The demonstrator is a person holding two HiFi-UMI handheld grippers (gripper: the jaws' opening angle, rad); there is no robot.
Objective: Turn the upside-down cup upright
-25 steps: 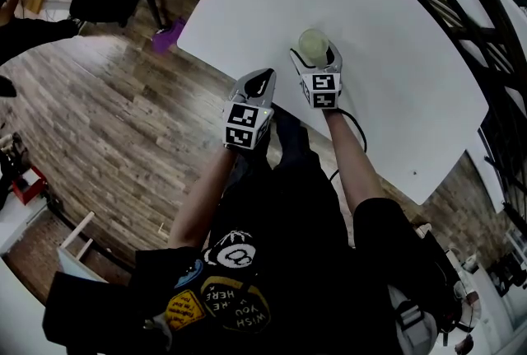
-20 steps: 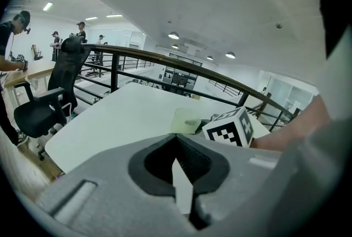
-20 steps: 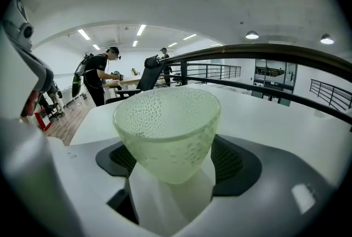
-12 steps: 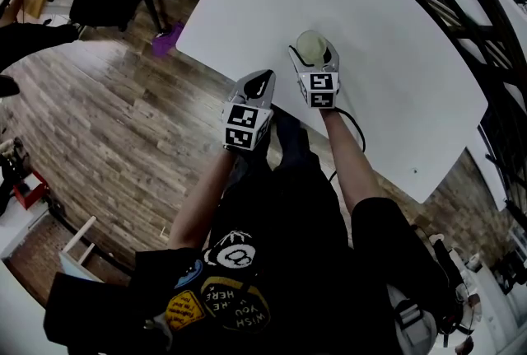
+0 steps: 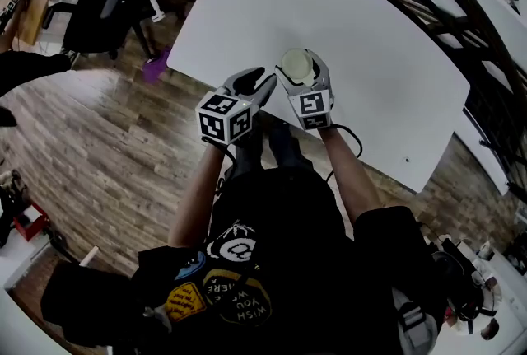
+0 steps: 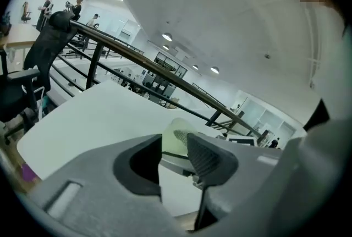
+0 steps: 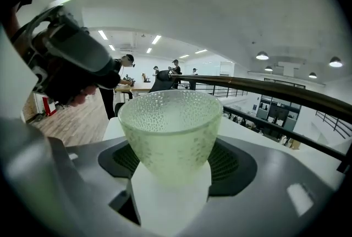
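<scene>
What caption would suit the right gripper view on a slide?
Right gripper clasps a pale green dimpled cup between its jaws.

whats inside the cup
Nothing shows inside the cup: from above and through its translucent dimpled wall it looks empty. Its base, down in the right gripper, whose jaws just closed on it, can't be made out.
</scene>
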